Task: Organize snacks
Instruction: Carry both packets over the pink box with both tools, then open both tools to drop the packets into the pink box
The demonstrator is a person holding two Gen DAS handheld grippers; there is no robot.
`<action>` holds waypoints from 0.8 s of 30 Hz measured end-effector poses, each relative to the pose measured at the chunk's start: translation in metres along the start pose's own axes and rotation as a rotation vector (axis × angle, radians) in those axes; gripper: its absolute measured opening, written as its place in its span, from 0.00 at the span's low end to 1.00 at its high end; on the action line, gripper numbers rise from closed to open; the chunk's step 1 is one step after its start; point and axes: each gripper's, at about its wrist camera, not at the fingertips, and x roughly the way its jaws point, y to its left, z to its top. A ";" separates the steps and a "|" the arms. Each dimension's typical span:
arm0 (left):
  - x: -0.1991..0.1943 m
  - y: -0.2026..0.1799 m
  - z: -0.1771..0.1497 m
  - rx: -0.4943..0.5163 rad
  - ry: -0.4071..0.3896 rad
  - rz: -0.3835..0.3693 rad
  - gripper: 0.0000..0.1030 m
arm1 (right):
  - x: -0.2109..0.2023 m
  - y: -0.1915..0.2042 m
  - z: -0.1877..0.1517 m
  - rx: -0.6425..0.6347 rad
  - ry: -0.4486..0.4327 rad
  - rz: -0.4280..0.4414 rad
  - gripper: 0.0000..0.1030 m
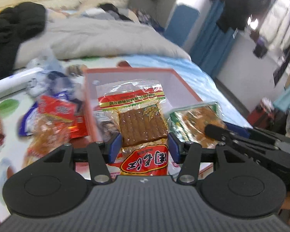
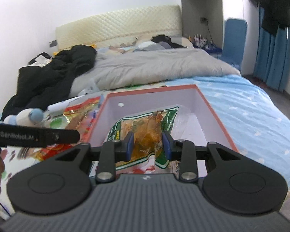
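My left gripper (image 1: 144, 149) is shut on a red-and-yellow packet with a brown ribbed snack (image 1: 141, 123), held up in front of the orange-rimmed box (image 1: 125, 71). My right gripper (image 2: 147, 145) is shut on a green-edged packet of orange-brown snack (image 2: 145, 129), held over the near part of the same box (image 2: 208, 104). In the left wrist view that green packet (image 1: 193, 119) and the right gripper's black fingers (image 1: 218, 131) show at the right. The left gripper's black finger (image 2: 38, 136) crosses the left side of the right wrist view. The box floor is white with one small round spot.
Loose snack packets (image 1: 56, 114) lie in a heap on the bed left of the box. A grey duvet (image 2: 154, 67) and black clothes (image 2: 54, 73) lie behind. A plush toy (image 2: 27, 116) sits at the left. Light blue sheet (image 2: 257, 112) stretches right of the box.
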 end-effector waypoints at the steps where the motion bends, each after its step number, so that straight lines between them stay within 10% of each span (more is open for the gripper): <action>1: 0.013 -0.004 0.008 -0.001 0.033 -0.001 0.56 | 0.009 -0.006 0.004 0.009 0.016 -0.002 0.33; 10: 0.096 -0.003 0.038 -0.136 0.335 0.002 0.56 | 0.071 -0.057 0.009 0.084 0.220 -0.020 0.34; 24: 0.084 0.001 0.068 -0.085 0.394 0.095 0.59 | 0.076 -0.072 0.023 0.013 0.279 -0.013 0.36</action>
